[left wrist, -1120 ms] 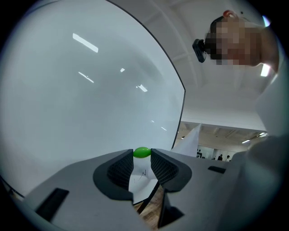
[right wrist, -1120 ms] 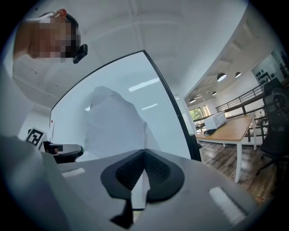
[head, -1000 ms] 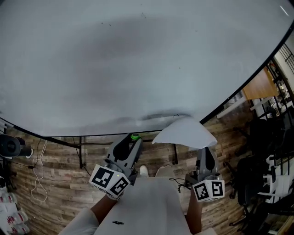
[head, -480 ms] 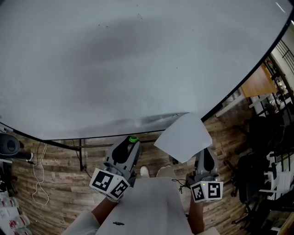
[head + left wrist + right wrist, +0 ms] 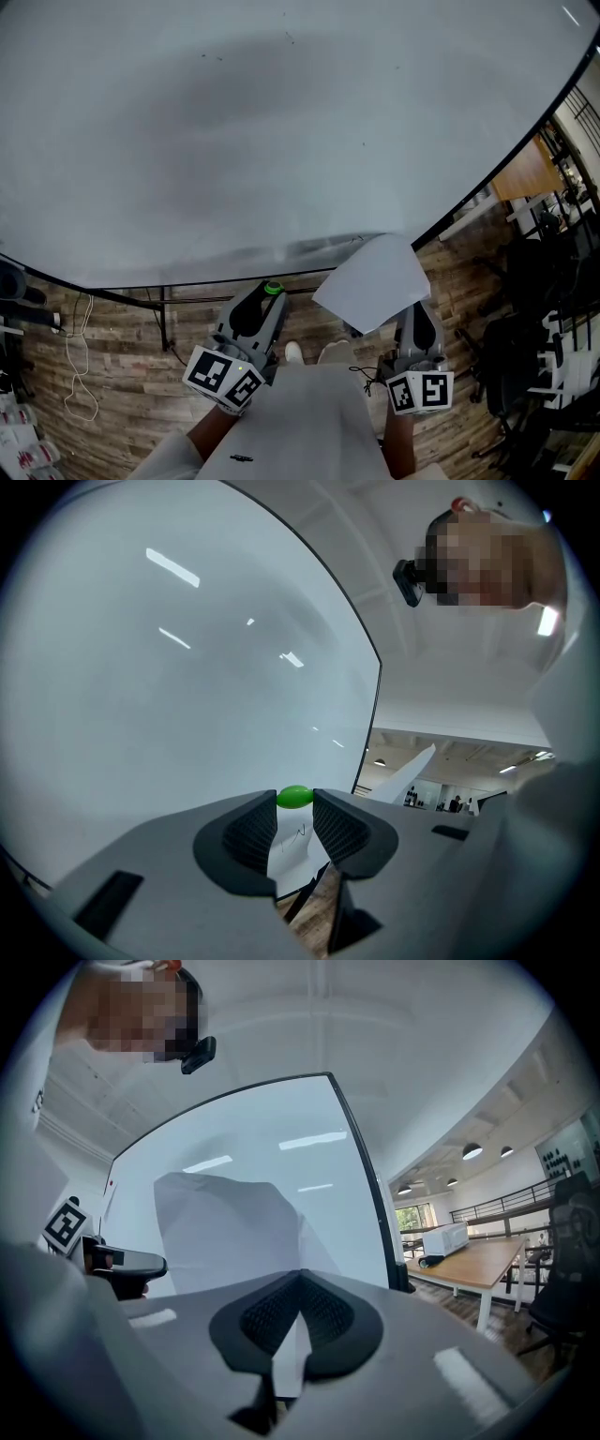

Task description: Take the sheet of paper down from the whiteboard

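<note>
Paper (image 5: 372,283) stands off the whiteboard (image 5: 281,141), before its lower edge, one edge pinched in the closed right tool (image 5: 300,1288) and fanning toward 11 o'clock from it. At the paper's 9 o'clock, the left tool (image 5: 295,810) pinches a green magnet (image 5: 294,797).

Shells of left gripper (image 5: 295,810) and right gripper (image 5: 300,1286): grey, black ribbed pads. Black-and-white square markers on left cube (image 5: 223,377), right cube (image 5: 422,391). Clothing: white top (image 5: 302,424), probably short-sleeved.
</note>
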Motion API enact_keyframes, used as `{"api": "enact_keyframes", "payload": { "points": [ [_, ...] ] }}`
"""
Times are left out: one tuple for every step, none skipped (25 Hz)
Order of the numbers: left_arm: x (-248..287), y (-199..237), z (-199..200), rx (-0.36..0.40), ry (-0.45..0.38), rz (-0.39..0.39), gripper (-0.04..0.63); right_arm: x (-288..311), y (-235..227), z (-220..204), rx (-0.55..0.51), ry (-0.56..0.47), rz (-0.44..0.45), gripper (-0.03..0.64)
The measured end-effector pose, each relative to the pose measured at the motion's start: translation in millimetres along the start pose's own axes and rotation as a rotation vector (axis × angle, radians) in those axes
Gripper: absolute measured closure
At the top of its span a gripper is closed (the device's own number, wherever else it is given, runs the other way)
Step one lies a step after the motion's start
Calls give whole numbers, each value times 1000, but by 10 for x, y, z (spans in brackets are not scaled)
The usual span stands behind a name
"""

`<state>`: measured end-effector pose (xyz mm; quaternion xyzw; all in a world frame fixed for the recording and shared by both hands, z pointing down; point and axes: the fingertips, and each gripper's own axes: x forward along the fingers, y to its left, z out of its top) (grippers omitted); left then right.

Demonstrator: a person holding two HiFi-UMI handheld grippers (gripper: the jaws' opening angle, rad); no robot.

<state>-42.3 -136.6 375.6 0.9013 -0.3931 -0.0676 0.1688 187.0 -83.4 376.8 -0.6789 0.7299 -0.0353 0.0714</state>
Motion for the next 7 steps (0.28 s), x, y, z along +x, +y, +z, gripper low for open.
{"api": "enact_keyframes", "payload": {
  "points": [
    [2, 4, 6, -1, -1, 0, 471, 9, 9, 3, 0, 0, 1, 607],
    [4, 8, 13, -1, -1, 0, 471, 18, 17, 5, 0, 0, 2, 607],
    [4, 12, 20, -1, -2, 0, 471, 25, 23, 6, 0, 0, 2, 607],
    [2, 17, 26, -1, -3, 0, 471, 30, 28, 7, 0, 0, 2, 607],
    [-1, 23, 31, 0, -3, 1, 471, 36, 34, 6, 0, 1, 2, 607],
    [-5, 31, 37, 1, -4, 1, 471, 42, 41, 6, -1, 1, 3, 607],
    [-10, 38, 43, 1, -4, 2, 471, 49, 49, 6, -1, 1, 3, 607]
  ]
}}
